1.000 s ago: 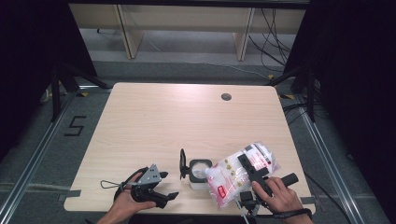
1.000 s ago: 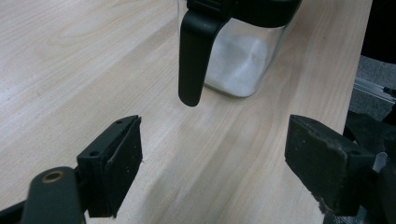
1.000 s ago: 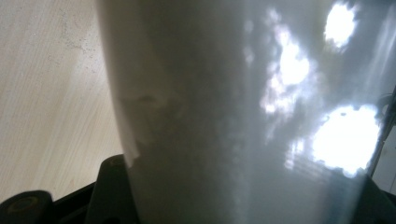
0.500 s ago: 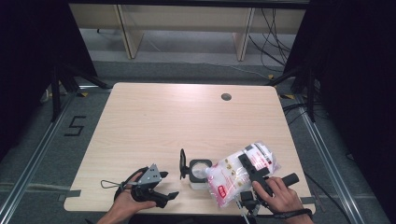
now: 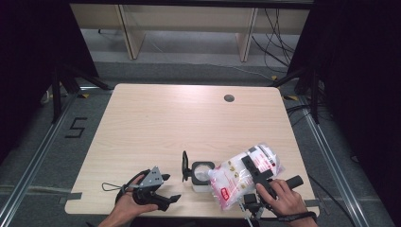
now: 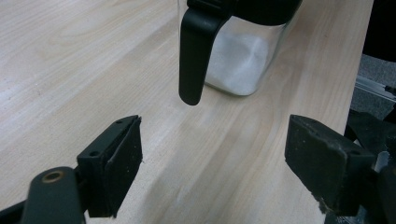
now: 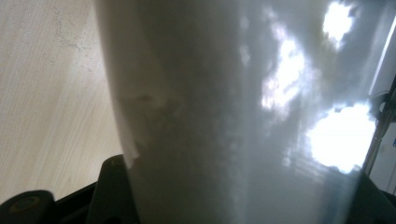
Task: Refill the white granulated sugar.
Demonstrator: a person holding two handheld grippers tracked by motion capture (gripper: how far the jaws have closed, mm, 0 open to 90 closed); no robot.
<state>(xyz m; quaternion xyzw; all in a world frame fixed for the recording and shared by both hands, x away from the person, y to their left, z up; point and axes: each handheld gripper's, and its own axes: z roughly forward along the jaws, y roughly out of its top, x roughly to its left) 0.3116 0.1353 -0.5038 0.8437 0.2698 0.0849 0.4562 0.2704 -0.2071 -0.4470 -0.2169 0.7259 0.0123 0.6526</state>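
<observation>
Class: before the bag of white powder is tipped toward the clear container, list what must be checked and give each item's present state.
1. Right gripper clamps the clear plastic bag of white powder with red print: ok.
2. Clear square container with black hinged lid stands upright on the light wooden table: ok.
3. Lid raised, mouth uncovered: ok.
4. Left gripper steadies the container: not ok; jaws open, short of its black handle.
5. Bag already opened: cannot tell.

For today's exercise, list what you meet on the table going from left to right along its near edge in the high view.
Left tool in the person's left hand → clear jar with its black lid open → plastic bag → right tool gripping the bag.
</observation>
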